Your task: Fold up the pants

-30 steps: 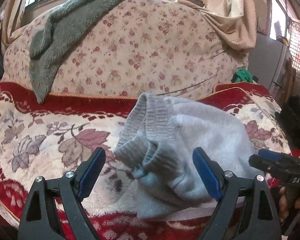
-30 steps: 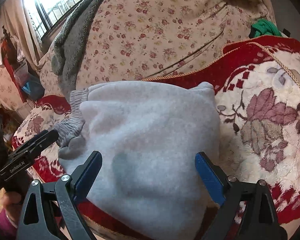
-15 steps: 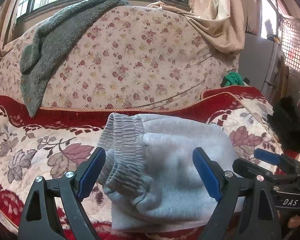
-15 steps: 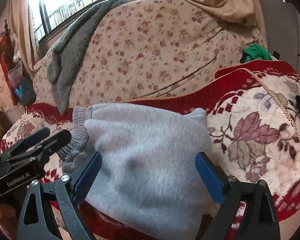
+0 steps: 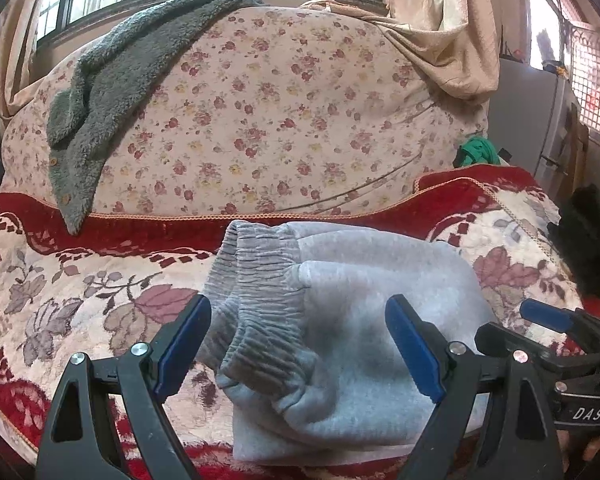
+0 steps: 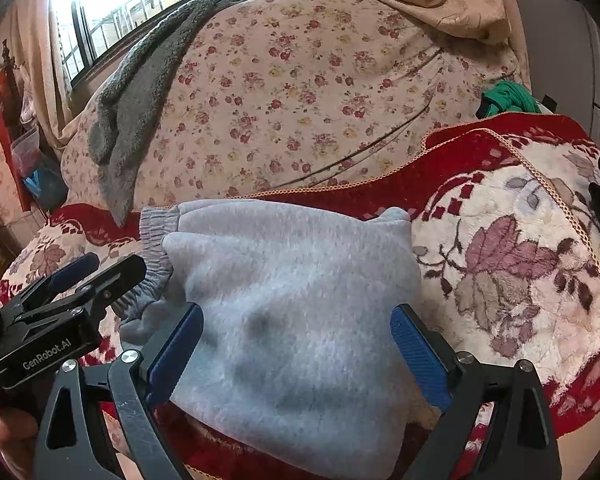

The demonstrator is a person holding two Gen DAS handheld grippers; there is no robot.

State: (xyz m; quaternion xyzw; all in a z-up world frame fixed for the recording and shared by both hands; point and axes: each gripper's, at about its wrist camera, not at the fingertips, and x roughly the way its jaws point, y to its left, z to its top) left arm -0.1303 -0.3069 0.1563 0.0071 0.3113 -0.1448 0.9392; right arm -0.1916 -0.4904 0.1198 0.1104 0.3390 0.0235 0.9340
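Both tongs are spread wide and neither has hold of anything. On the left gripper (image 5: 298,344), the 2 blue-padded fingers (image 5: 182,340) sit either side of the ribbed waistband end of the folded light grey fleece pants (image 5: 364,320), but there's clear space between pads and cloth, so it just hovers over the bundle. Same deal with the right gripper (image 6: 296,352): its blue pads (image 6: 418,352) frame the smooth middle of the pants (image 6: 292,300) without pinching them. I can't tell whether the lower parts of either tool brush the fabric.

You can see each tool from the other camera too: the right one pokes in at the right edge of the left view (image 5: 556,328), the left one at the left edge of the right view (image 6: 64,292), close beside the waistband.

Pants lie as a compact folded bundle on the red and cream floral plush blanket (image 5: 80,296) covering the sofa seat, near its front edge, elastic waistband toward the left. Behind them is the rose-print sofa back (image 5: 260,120) with a grey fuzzy garment (image 5: 112,80) draped over its top left, and something green (image 5: 478,152) tucked at the right end.
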